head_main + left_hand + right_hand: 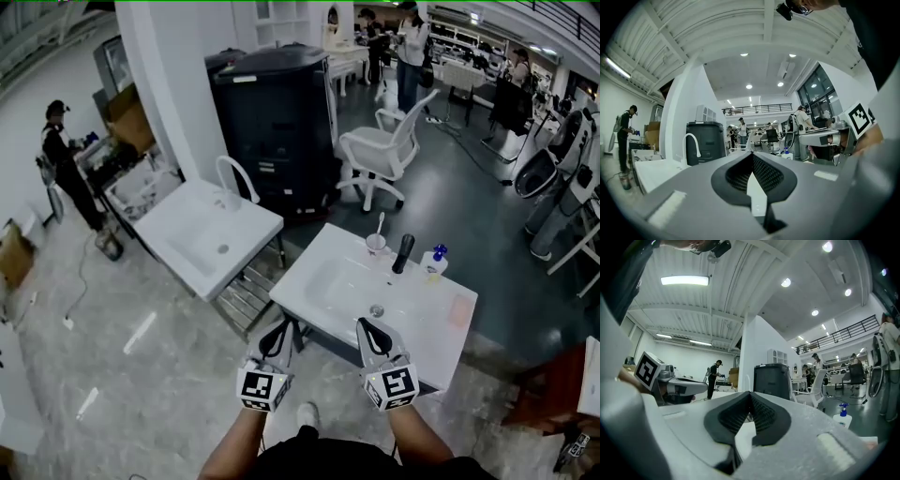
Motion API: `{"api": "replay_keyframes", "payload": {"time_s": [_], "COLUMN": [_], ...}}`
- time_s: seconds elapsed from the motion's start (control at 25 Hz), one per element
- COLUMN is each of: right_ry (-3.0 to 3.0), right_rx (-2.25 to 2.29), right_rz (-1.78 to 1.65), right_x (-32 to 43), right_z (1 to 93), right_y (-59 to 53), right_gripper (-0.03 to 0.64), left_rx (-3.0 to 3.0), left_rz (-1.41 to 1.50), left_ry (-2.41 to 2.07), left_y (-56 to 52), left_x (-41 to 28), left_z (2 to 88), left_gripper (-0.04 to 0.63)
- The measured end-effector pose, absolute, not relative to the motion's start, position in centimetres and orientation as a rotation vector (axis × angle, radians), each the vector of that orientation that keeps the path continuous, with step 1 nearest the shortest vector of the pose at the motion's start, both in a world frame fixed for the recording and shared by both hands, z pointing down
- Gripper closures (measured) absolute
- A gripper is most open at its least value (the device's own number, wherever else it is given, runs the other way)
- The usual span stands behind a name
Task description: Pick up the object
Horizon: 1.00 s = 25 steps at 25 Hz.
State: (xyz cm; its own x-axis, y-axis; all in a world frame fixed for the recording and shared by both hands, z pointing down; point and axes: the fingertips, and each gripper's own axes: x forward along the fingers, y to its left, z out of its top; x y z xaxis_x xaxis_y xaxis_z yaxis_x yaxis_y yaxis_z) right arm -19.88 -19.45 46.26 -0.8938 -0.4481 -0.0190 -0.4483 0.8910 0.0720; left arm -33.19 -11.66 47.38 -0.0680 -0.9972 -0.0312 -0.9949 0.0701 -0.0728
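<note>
A white sink basin (323, 281) stands in front of me. At its back rim are a white cup holding a toothbrush (376, 244), a black tap (403, 253) and a soap bottle with a blue pump (433, 262). A pink pad (459, 310) lies at its right rim. My left gripper (284, 324) and right gripper (364, 324) hover side by side at the basin's near edge. Both are shut and hold nothing. The left gripper view shows its jaws (752, 153) meeting at the tips, and so does the right gripper view (750, 393), with the soap bottle (842, 418) far off to the right.
A second white sink (202, 234) with a curved tap stands to the left. Behind it are a black cabinet (277, 122) and a white pillar. A white office chair (384, 150) is behind the basin. A person (64, 159) works at far left, others stand far back.
</note>
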Motion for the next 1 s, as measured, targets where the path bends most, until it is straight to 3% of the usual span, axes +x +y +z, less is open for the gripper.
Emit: {"api": "replay_keyframes", "payload": {"time_s": [0.56, 1.0], "right_ry": [3.003, 2.896], "right_rx": [-1.037, -1.364], "right_rz": [0.151, 0.070], "right_x": [-20.4, -13.9], "right_z": [46.6, 47.9], "right_y": [-24.4, -27.4], "right_gripper": [0.614, 0.614], "left_rx": [-2.307, -2.524], "left_rz": [-0.038, -0.005], "left_ry": [2.030, 1.852], "left_y": [-18.7, -24.2], "left_x": [-36.2, -31.6], "left_z": [47.8, 47.6], "left_gripper": [0.578, 0.578]}}
